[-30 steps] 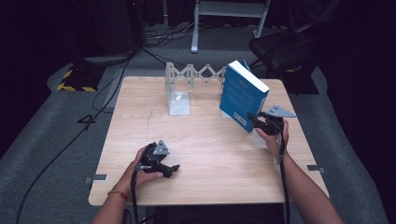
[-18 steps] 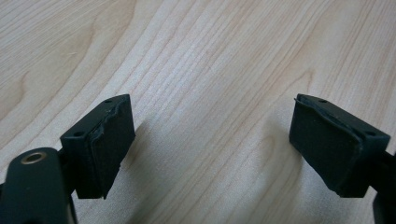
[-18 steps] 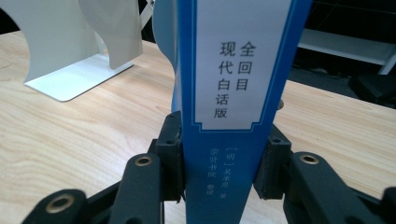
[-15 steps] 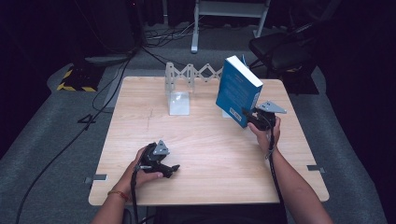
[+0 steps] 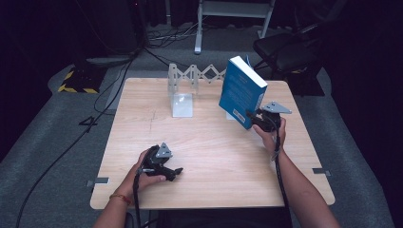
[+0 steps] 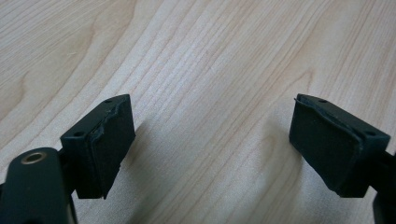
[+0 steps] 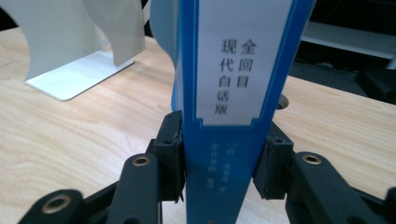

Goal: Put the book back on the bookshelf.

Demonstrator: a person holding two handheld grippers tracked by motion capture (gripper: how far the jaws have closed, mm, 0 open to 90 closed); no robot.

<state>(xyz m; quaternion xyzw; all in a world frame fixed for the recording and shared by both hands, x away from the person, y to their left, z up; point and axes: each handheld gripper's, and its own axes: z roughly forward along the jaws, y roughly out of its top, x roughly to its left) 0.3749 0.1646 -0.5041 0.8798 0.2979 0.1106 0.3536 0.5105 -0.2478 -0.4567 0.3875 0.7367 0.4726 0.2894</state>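
Note:
A blue book point(image 5: 242, 92) stands tilted over the right half of the wooden table point(image 5: 214, 156). My right gripper point(image 5: 250, 115) grips the lower end of its spine. In the right gripper view the blue book point(image 7: 233, 70) shows a white label with printed characters, and the right gripper point(image 7: 219, 154) has a pad against each side of the spine. Its jaws have just been opening slightly, with the book still between them. My left gripper point(image 5: 175, 172) rests near the front left of the table. Its jaws are open over bare wood, with nothing between them in the left gripper view point(image 6: 212, 140).
A white metal bookend point(image 5: 182, 104) stands at the back middle of the table, also visible as the bookend point(image 7: 79, 70) left of the book. A grey folding rack point(image 5: 195, 73) sits behind it at the far edge. Cables and a chair point(image 5: 285, 52) lie on the floor beyond.
My right hand has carried the book a little to the left and away from the front edge. The left hand and its gripper have stayed still.

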